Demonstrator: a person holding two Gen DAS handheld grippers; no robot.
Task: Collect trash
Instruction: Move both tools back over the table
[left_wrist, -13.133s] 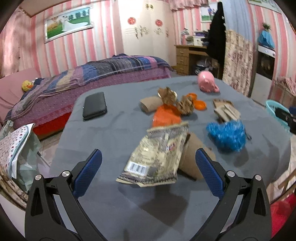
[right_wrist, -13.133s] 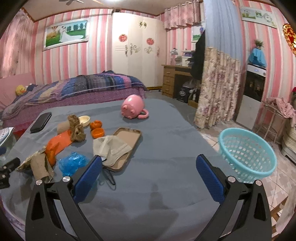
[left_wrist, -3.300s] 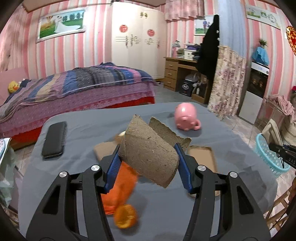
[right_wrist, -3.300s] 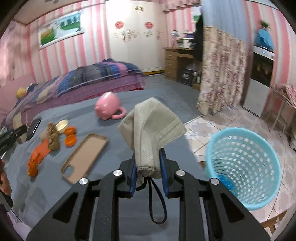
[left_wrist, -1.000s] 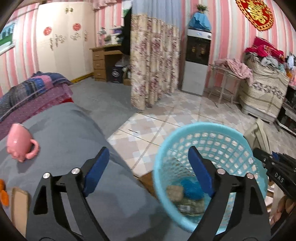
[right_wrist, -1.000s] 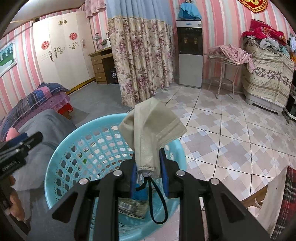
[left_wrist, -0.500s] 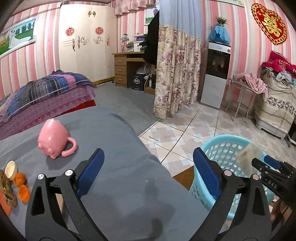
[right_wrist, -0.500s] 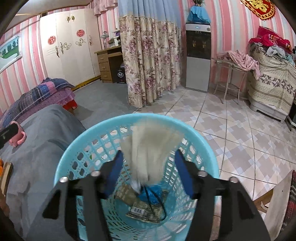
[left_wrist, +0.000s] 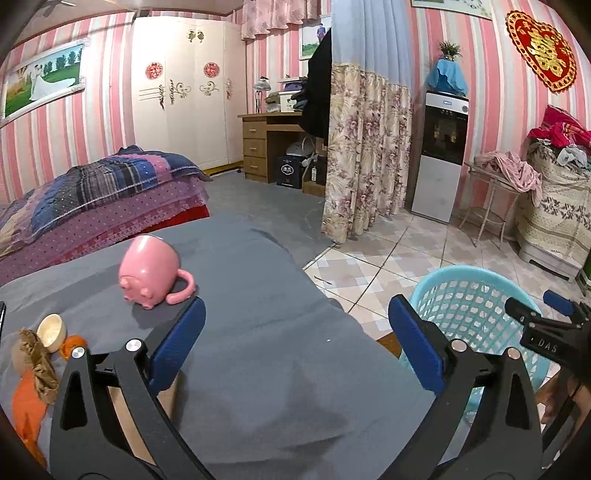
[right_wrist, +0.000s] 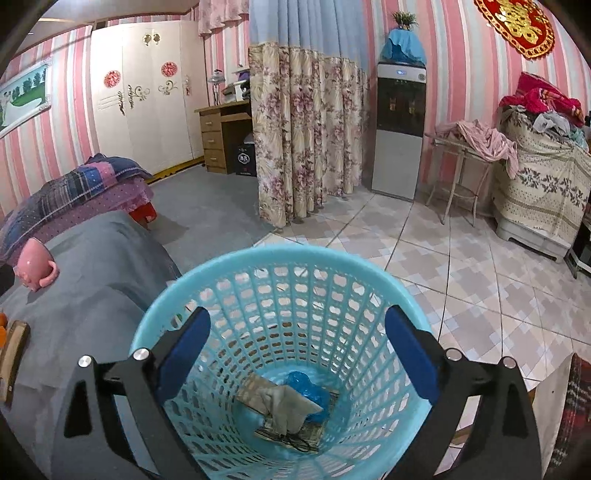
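Note:
A light blue plastic basket (right_wrist: 221, 269) stands on the tiled floor by the table; it also shows in the left wrist view (left_wrist: 476, 280). Inside lie a beige face mask (right_wrist: 284, 404), a blue crumpled bag (right_wrist: 306, 386) and a snack wrapper (right_wrist: 271, 432). My right gripper (right_wrist: 295, 354) is open and empty above the basket. My left gripper (left_wrist: 295, 345) is open and empty over the grey table (left_wrist: 258, 295). At the table's left lie an orange wrapper (left_wrist: 26, 402), a brown crumpled scrap (left_wrist: 35, 363), orange peel (left_wrist: 72, 343) and a small cream cup (left_wrist: 51, 330).
A pink pig mug (left_wrist: 151, 271) lies on its side on the table. A tan phone case (right_wrist: 13, 354) lies at the table's left. A bed (left_wrist: 92, 195), floral curtain (left_wrist: 365, 155), water dispenser (left_wrist: 439, 147) and a cloth-draped stand (left_wrist: 495, 177) surround the area.
My right gripper opened and the face mask dropped into the basket. My left gripper swung left from the basket back over the table, still open.

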